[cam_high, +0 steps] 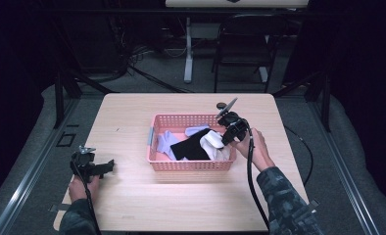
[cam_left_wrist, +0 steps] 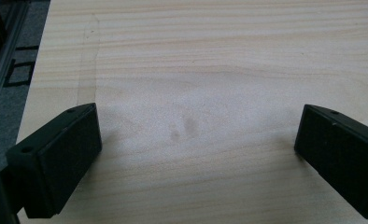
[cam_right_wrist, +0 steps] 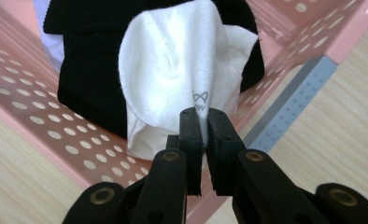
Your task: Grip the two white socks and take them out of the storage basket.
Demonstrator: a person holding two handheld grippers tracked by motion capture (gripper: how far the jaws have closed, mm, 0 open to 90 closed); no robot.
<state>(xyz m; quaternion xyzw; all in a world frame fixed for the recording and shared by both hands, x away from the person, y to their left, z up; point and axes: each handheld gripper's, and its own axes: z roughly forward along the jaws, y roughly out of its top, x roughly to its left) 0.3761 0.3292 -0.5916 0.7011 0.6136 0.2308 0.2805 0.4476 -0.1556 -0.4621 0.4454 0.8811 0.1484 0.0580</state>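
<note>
Pale wood bench [cam_high: 132, 205] carries the work. At its left edge, the left gripper [cam_high: 108, 167] rests low over bare wood, well apart from the basket; in the left gripper view its jaws stand wide apart with nothing between them.

Centre: the pink perforated basket [cam_high: 191, 165] holds a lavender sock [cam_high: 167, 143], a black sock [cam_high: 193, 145] and the white sock [cam_high: 214, 142], which lies at the basket's right end, partly over the black one.

Right: the right gripper [cam_high: 228, 138] reaches into the basket. In the right gripper view its jaws are closed on a fold of the white sock [cam_right_wrist: 173, 70] near the printed mark.

Handling judgement: the white sock is light, soft and limp; it will drape and may drag the black sock along. Take hold at a bunched fold or the cuff, not a single thin layer.

View differences: the high view gives the basket layout; the right gripper view alone resolves the pinch and the basket's grey corner strip [cam_right_wrist: 289, 109].
</note>
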